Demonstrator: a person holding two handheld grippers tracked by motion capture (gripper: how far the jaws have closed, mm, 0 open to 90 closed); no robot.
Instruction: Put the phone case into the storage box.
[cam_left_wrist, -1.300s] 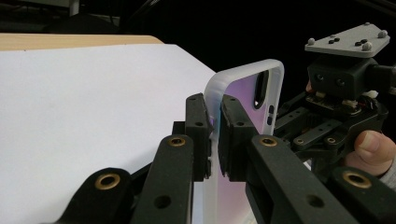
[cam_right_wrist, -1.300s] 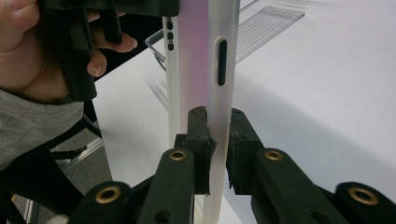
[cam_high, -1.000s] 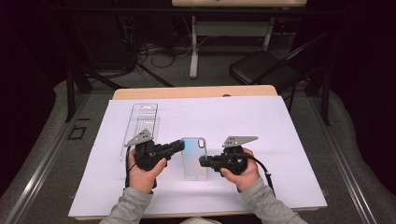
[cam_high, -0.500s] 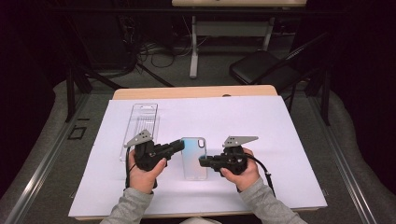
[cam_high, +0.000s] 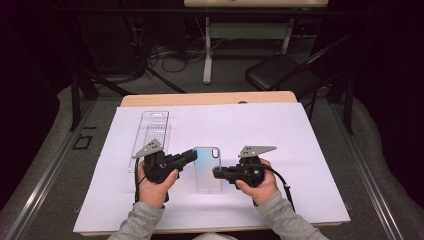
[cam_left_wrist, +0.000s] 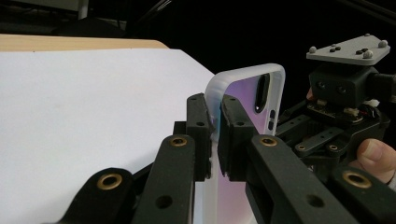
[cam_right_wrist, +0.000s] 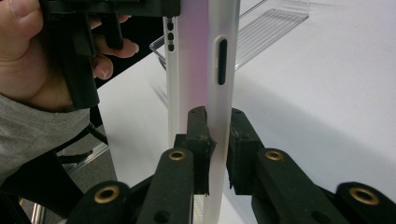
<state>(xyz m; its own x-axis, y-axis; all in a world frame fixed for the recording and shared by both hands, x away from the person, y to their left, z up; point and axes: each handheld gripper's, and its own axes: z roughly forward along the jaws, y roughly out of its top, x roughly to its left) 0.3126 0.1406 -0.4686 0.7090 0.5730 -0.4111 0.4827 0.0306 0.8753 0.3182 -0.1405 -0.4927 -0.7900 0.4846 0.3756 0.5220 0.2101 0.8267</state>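
left hand-held gripper (cam_high: 192, 154): jaws are closing narrow on the phone case (cam_high: 207, 169), pinching its near long edge close to the camera-cutout end

right hand-held gripper (cam_high: 217, 173): also clamping narrow on the case, on the opposite long edge, lower down toward the plain end

case position: sitting between the two hand-held grippers, one on each side; from above it is looking flat and low over the white surface (cam_high: 280, 135), whether lifted or resting I cannot tell

step in hand: both hands are holding the case steady by its rims, probably readying to flex or carry it

doing it well: keeping both pinches on the rim only, pulling evenly, not twisting one side ahead of the other; the soft rim is likely bending easily, so light pressure is enough

case look: translucent frosted rim, back panel shimmering pink to blue, dark oblong camera cutout, small side button slots

packaging tray (cam_high: 152, 131): clear plastic, lying beyond the left hand-held gripper, well apart from the case
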